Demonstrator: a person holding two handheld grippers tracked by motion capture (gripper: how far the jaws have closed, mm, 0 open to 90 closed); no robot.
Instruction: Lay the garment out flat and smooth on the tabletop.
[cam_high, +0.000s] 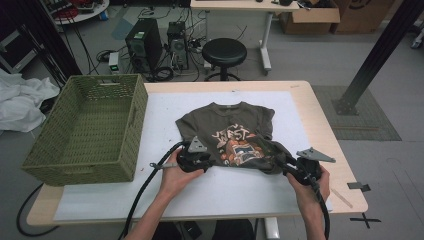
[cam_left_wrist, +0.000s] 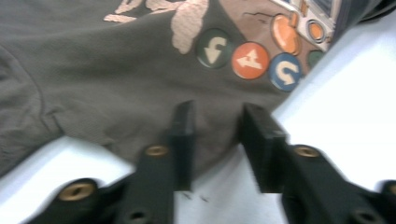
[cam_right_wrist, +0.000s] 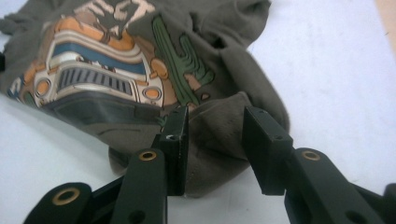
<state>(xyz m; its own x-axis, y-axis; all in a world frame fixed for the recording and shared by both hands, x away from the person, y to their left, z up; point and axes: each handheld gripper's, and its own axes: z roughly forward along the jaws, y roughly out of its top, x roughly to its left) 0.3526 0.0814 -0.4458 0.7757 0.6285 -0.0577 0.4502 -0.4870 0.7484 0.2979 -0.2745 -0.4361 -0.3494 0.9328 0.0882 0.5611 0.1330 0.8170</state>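
An olive-brown T-shirt (cam_high: 231, 119) with an orange truck-and-cactus print lies on the white mat (cam_high: 165, 112), its lower part folded up. My left gripper (cam_high: 208, 160) is at the shirt's near left edge. In the left gripper view the shirt (cam_left_wrist: 116, 70) runs under my left gripper (cam_left_wrist: 215, 135), whose jaws stand apart with the hem between them. My right gripper (cam_high: 281, 161) is at the near right corner. Its view shows a bunched fold of the shirt (cam_right_wrist: 219, 140) between the parted jaws of my right gripper (cam_right_wrist: 215, 142).
A green woven basket (cam_high: 75, 172) stands on the table's left end, overhanging the edge. Bare mat (cam_high: 225, 195) lies between the hands and the front edge. Behind the table are a black stool (cam_high: 224, 52) and computer towers (cam_high: 145, 42). A black post (cam_high: 375, 55) rises at the right.
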